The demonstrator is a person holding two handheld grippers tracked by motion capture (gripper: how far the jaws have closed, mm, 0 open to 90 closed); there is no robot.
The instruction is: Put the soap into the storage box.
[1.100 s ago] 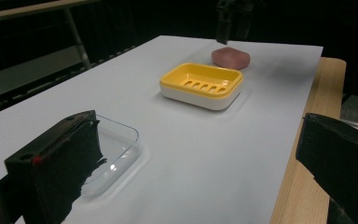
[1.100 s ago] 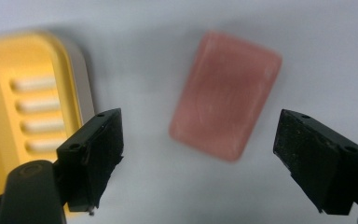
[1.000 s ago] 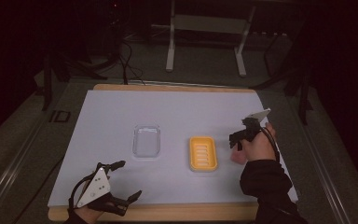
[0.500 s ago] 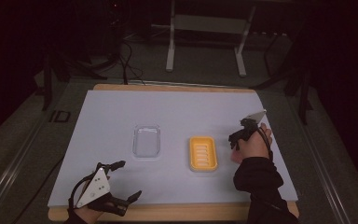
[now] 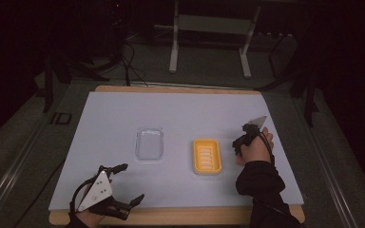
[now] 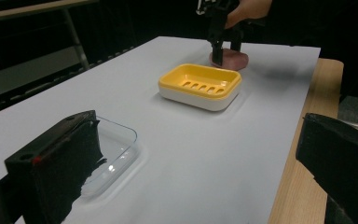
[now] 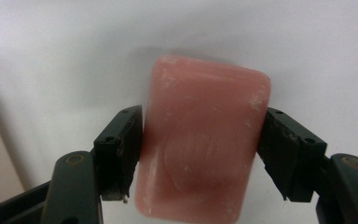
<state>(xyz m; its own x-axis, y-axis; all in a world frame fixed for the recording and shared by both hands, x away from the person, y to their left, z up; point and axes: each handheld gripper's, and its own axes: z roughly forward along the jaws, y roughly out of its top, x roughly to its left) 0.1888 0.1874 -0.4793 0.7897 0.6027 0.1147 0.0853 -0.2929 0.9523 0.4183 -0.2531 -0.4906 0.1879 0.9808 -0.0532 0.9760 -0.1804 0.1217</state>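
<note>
**Right gripper straddling the soap, dish just beside it**

I have the right gripper (image 5: 240, 142) down on the desk (image 5: 114, 118) at the 3 o'clock side of the yellow dish (image 5: 206, 156). In the right gripper view its jaws stand either side of the pink soap (image 7: 205, 140), pads at or touching the bar's long edges. I cannot tell whether they are pressing yet, so I call the grip unconfirmed. The soap lies flat on the white sheet, its long axis running away from the gripper, straight between the jaws; the jaws span its short width.

From the left gripper view the soap (image 6: 230, 58) sits just beyond the dish (image 6: 200, 86), near it but apart. My guess is the bar belongs in the dish, which lies toward 9 o'clock from the gripper, a short carry.

The left gripper (image 5: 123, 185) rests at the desk's 7 o'clock corner, jaws wide apart and empty, well away from the soap. The clear lid (image 5: 149, 143) lies at 9 o'clock of the dish. The right hand (image 5: 255, 149) is plainly the nearer one.
</note>
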